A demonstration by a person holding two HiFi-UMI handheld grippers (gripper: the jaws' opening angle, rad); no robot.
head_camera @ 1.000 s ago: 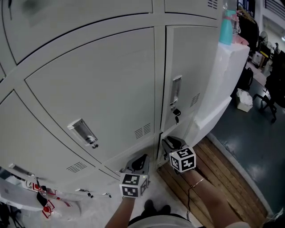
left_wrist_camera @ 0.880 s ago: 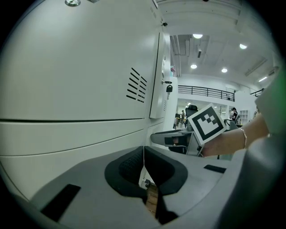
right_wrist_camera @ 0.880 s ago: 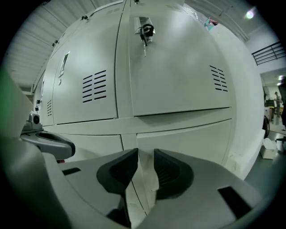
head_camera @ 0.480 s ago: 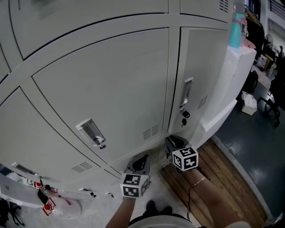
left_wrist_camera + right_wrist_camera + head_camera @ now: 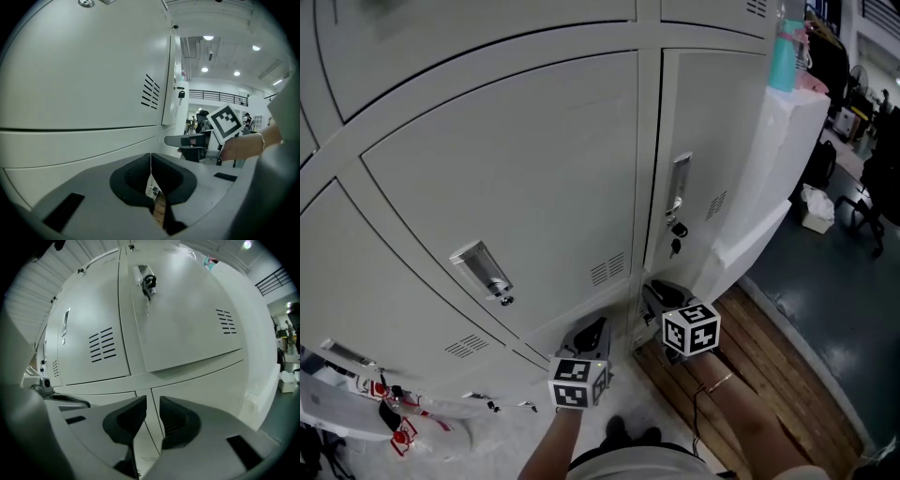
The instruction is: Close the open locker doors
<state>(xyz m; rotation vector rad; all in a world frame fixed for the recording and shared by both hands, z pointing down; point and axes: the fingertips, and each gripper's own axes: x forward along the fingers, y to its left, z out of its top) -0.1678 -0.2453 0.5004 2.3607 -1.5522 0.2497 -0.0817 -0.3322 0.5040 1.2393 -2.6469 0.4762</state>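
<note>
**Two Grippers Hovering Low at the Locker Bank**

A person is reaching both forearms forward and slightly downward, holding the left gripper (image 5: 592,333) and the right gripper (image 5: 656,292) side by side near the foot of the grey lockers. The left gripper's jaws are pressing together with nothing between them, and its tip is pointing at the lower corner of the wide locker door (image 5: 516,178). The right gripper's jaws have just been closing partway and are now standing apart on empty air, aiming at the frame below the narrow locker door (image 5: 712,131). A key (image 5: 675,246) is hanging from that door's lock. Its bottom edge seems to be sitting slightly proud of the frame, though the wide-angle view makes this hard to judge. A white block (image 5: 769,178) carrying a teal bottle (image 5: 782,56) is crowding the lockers' right side. Wooden planks (image 5: 769,375) and dark floor (image 5: 834,281) are leaving room to the right of the right forearm (image 5: 745,417)
</note>
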